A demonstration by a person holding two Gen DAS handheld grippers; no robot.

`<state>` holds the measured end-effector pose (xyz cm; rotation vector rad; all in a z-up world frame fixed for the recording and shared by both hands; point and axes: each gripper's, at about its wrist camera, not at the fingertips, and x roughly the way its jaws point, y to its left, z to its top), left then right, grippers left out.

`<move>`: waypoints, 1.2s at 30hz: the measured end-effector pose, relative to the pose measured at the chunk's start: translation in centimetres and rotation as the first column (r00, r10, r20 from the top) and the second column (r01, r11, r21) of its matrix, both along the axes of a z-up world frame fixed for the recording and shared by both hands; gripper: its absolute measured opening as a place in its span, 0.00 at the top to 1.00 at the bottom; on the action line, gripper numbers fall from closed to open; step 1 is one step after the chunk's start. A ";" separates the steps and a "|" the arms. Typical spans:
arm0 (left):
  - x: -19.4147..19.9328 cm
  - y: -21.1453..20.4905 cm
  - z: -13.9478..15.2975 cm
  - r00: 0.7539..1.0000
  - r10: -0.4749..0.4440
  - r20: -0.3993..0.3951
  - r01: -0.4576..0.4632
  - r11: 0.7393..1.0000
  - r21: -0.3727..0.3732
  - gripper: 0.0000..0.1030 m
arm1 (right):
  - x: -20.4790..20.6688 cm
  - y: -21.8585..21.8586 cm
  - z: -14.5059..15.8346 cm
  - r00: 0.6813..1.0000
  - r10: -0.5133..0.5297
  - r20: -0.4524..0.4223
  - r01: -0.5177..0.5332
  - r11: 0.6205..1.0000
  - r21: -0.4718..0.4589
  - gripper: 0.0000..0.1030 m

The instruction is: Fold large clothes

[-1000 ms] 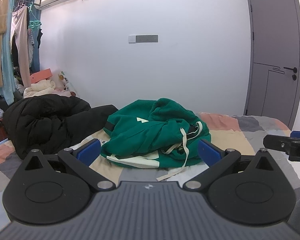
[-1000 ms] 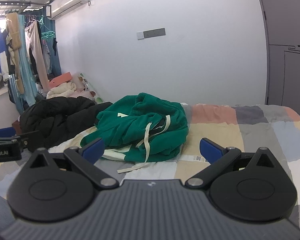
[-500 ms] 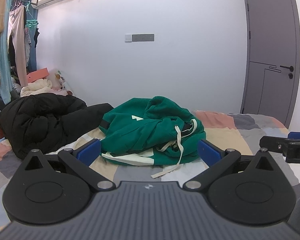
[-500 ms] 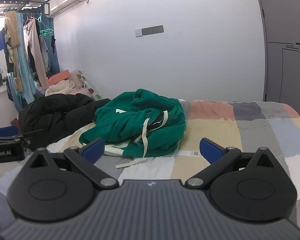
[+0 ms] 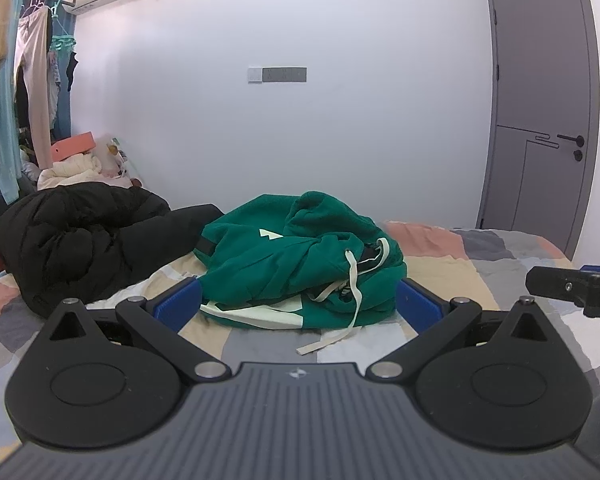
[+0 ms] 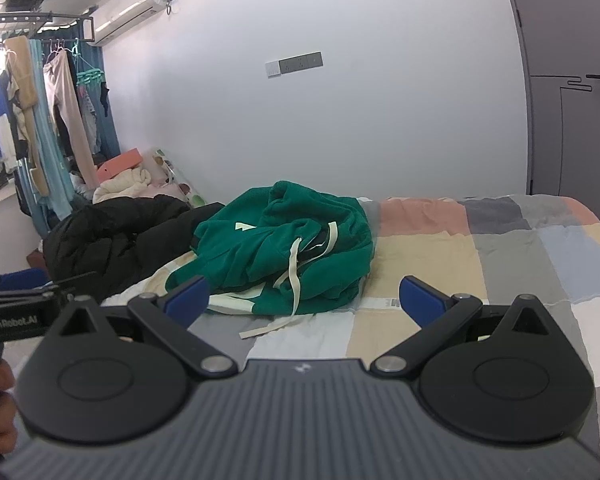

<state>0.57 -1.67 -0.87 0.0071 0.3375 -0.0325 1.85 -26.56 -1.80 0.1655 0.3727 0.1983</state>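
On the left a puffy black coat point(image 5: 84, 240) lies on the patchwork bed point(image 5: 480, 256), and just beside it in the middle sits the green hoodie point(image 5: 300, 264), all bunched up. It looks soft, floppy and a bit thick, so grabbing an edge or the hem seems best, not the loose cream strings point(image 5: 354, 288). The left gripper point(image 5: 296, 300) and right gripper point(image 6: 304, 296) are both wide apart and hold nothing, and a grey door point(image 5: 540, 112) is on the right.

Black gripper point(image 5: 296, 308) (blue fingers point(image 5: 178, 306))
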 end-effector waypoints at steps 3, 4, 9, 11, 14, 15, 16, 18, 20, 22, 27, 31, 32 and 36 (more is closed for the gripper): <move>0.1 -0.2 0.0 1.000 -0.006 0.000 0.006 1.000 0.003 0.00 | 0.0 0.0 -0.1 1.000 0.001 -0.001 -0.001 1.000 0.001 0.00; 0.1 -0.2 0.0 1.000 -0.008 -0.001 0.008 1.000 0.003 0.00 | 0.0 0.0 -0.1 1.000 0.002 0.000 -0.002 1.000 0.000 0.00; 0.5 -0.2 -0.3 1.000 -0.023 -0.011 0.023 1.000 0.001 0.00 | 0.1 0.1 -0.2 1.000 0.001 -0.005 -0.001 1.000 -0.008 0.00; 1.0 -0.1 -0.4 1.000 -0.022 -0.017 0.022 1.000 0.002 0.00 | 0.4 0.2 -0.4 1.000 0.000 -0.012 0.000 1.000 -0.016 0.00; 2.0 0.1 -0.6 0.999 -0.015 -0.030 0.015 1.000 -0.001 0.00 | 1.2 0.1 -0.6 0.999 0.000 -0.034 0.000 1.000 0.002 0.00; 2.6 0.1 -0.7 0.999 -0.017 -0.039 0.017 1.000 -0.005 0.00 | 1.4 0.0 -0.6 0.999 -0.001 -0.038 0.002 1.000 0.013 0.00; 3.1 0.1 -0.8 0.999 -0.021 -0.050 0.021 1.000 -0.004 0.00 | 1.8 -0.1 -0.6 0.999 0.000 -0.045 0.001 1.000 0.019 0.00; 4.2 0.0 -0.8 0.998 -0.031 -0.062 0.032 0.999 0.007 0.00 | 2.3 -0.1 -0.7 0.998 0.003 -0.056 -0.002 1.000 0.020 0.00; 5.2 -0.1 -0.7 0.998 -0.026 -0.063 0.028 0.999 0.024 0.00 | 2.8 -0.2 -0.7 0.999 0.001 -0.054 0.000 1.000 0.020 0.00; 6.5 -0.1 -0.5 0.997 -0.028 -0.067 0.030 0.999 0.025 0.00 | 3.4 -0.1 -0.6 0.999 -0.002 -0.054 0.004 1.000 0.021 0.00; 9.8 0.2 -0.7 0.995 -0.043 -0.094 0.044 0.999 0.010 0.00 | 5.5 0.2 -0.8 0.997 0.009 -0.077 -0.007 1.000 0.028 0.00; 12.9 0.4 -1.0 0.993 -0.044 -0.111 0.046 0.999 0.017 0.00 | 8.0 0.8 -0.9 0.995 0.009 -0.096 -0.007 1.000 0.021 0.00; 13.9 0.6 -1.0 0.993 -0.044 -0.113 0.046 0.999 0.020 0.00 | 8.9 0.9 -0.9 0.995 0.007 -0.104 -0.005 1.000 0.023 0.00; 17.9 1.5 -1.2 0.992 -0.041 -0.115 0.045 0.998 0.032 0.00 | 12.3 1.6 -0.9 0.992 -0.016 -0.123 0.019 0.999 0.026 0.00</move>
